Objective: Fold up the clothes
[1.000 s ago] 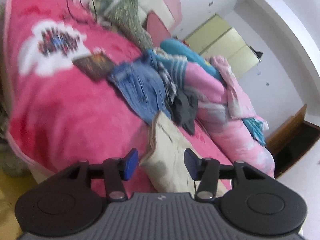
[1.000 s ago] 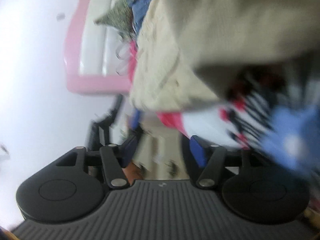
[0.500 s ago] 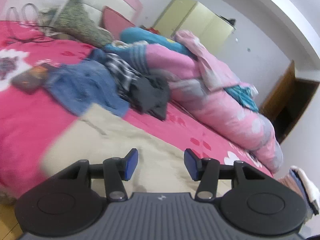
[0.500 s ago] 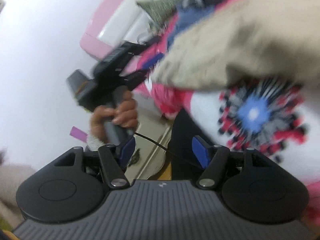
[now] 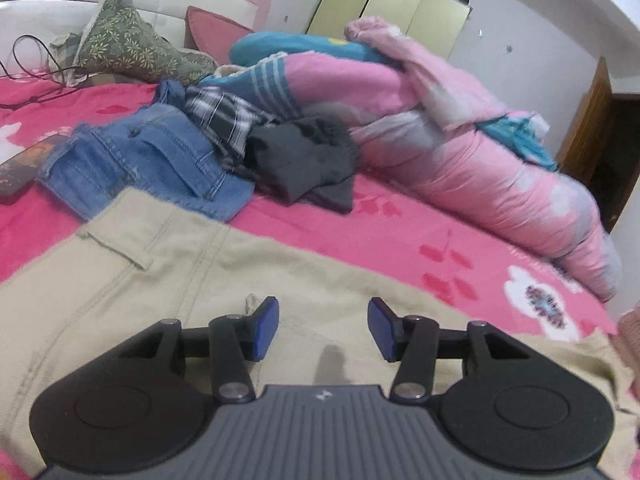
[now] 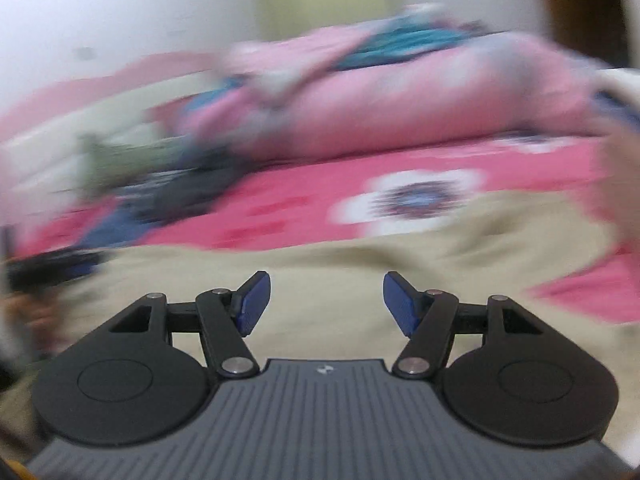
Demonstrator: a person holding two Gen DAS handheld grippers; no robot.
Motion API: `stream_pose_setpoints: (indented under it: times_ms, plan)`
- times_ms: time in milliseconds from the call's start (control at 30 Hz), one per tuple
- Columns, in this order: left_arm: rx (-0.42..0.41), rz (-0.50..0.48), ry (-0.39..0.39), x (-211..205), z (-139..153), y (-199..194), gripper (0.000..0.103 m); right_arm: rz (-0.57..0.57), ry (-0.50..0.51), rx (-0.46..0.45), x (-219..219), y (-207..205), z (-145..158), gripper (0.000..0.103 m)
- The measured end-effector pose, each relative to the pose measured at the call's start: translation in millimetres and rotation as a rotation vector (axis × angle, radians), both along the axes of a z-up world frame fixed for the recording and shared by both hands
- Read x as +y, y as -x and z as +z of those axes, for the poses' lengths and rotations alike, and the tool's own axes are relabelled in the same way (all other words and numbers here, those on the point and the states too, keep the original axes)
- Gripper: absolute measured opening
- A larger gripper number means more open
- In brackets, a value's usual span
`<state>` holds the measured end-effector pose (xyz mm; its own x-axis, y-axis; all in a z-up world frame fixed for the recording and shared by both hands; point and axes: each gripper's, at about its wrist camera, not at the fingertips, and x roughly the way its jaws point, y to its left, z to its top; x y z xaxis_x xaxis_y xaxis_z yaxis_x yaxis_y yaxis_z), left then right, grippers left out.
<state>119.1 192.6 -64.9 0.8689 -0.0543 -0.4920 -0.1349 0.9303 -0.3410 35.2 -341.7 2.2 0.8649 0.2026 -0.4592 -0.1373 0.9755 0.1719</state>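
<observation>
The folding looks barely begun. A pair of beige cotton trousers with a stitched pocket flap (image 5: 168, 264) lies spread flat on the bright pink flower-printed bedspread (image 5: 400, 232), opened out but with no fold visible in the part the cameras show. Beyond it an unsorted heap waits: faded blue denim jeans (image 5: 148, 164), a black-and-white checked shirt (image 5: 224, 116) and a crumpled dark grey garment (image 5: 308, 164), none of them folded. So, as I judge it, one garment is laid out ready and everything else is left to do.

The left claw (image 5: 323, 328) stands partly open, its blue pads apart with nothing between them; it has hold of nothing. The beige trousers lie directly under and ahead of it, the cloth running off to both sides of the claw, with the pocket flap ahead and to its left. The denim jeans lie farther ahead on the left, touching the far edge of the trousers, and the grey garment is ahead, well apart from the claw.

The right claw (image 6: 326, 306) is likewise open and empty, its pads apart over bare beige cloth (image 6: 400, 256). This view is badly smeared, so detail is poor, but the trousers fill the space below and just ahead of the claw, a rumpled edge of them sits ahead to the right, and the pink bedspread (image 6: 280, 220) begins beyond. Whether either claw touches the fabric I cannot tell.

A rolled pink quilt (image 5: 460, 160) lies along the far side of the bed, well apart from both claws.
</observation>
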Motion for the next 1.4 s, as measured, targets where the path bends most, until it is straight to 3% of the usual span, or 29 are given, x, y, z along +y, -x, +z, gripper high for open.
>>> stream_pose_setpoints:
  times_ms: [100, 167, 233, 367, 500, 667, 700, 767, 833, 900, 1000, 1167, 1267, 1333, 1400]
  plan:
    - [0.010, 0.003, -0.038, -4.2, -7.1, -5.5, 0.051, -0.112, 0.088, 0.091, -24.7, -19.3, -32.6, 0.068]
    - [0.013, 0.001, -0.067, -7.8, -9.4, -8.0, 0.051, -0.091, 0.159, 0.155, -19.4, -27.6, -56.3, 0.074]
    - [0.019, 0.000, -0.076, -9.7, -11.8, -10.7, 0.052, -0.036, 0.257, 0.162, -11.8, -27.0, -69.8, 0.085]
    - [0.028, -0.012, -0.108, -15.3, -14.4, -13.8, 0.056, -0.004, 0.518, 0.149, -2.3, -31.6, -95.0, 0.086]
    - [0.011, -0.016, -0.103, -14.9, -16.7, -11.2, 0.057, -0.084, 0.392, 0.142, -39.3, -43.6, -88.1, 0.085]
    - [-0.006, -0.022, -0.082, -11.9, -18.2, -9.3, 0.058, -0.103, 0.121, 0.211, -80.8, -63.8, -104.1, 0.089]
    - [-0.009, -0.024, -0.079, -11.5, -18.4, -9.0, 0.059, -0.116, 0.097, 0.217, -80.8, -62.6, -102.3, 0.081]
    - [-0.014, -0.027, -0.074, -10.7, -18.8, -8.4, 0.060, -0.136, 0.074, 0.224, -74.8, -58.1, -97.2, 0.054]
    - [-0.020, -0.029, -0.066, -9.7, -19.4, -7.6, 0.060, -0.147, 0.073, 0.223, -63.5, -52.5, -92.2, 0.018]
    - [-0.025, -0.029, -0.060, -8.9, -20.0, -7.0, 0.060, -0.131, -0.004, 0.205, -54.7, -43.1, -83.9, 0.007]
    - [-0.030, -0.030, -0.054, -8.3, -20.6, -6.1, 0.060, -0.006, -0.142, 0.136, -20.2, -31.2, -61.4, 0.006]
    - [-0.033, -0.030, -0.050, -7.8, -21.1, -6.0, 0.060, 0.353, -0.250, -0.026, 87.4, -35.0, -13.8, 0.006]
    - [-0.033, -0.031, -0.049, -7.6, -21.2, -6.0, 0.060, 0.586, -0.272, -0.031, 159.5, -44.8, -5.1, 0.015]
    - [-0.034, -0.032, -0.050, -7.4, -21.3, -6.0, 0.060, 0.706, -0.214, -0.004, 200.6, -44.5, -10.4, 0.035]
    - [-0.036, -0.033, -0.050, -7.3, -21.5, -5.8, 0.060, 0.765, -0.182, 0.005, 216.7, -39.5, -16.7, 0.044]
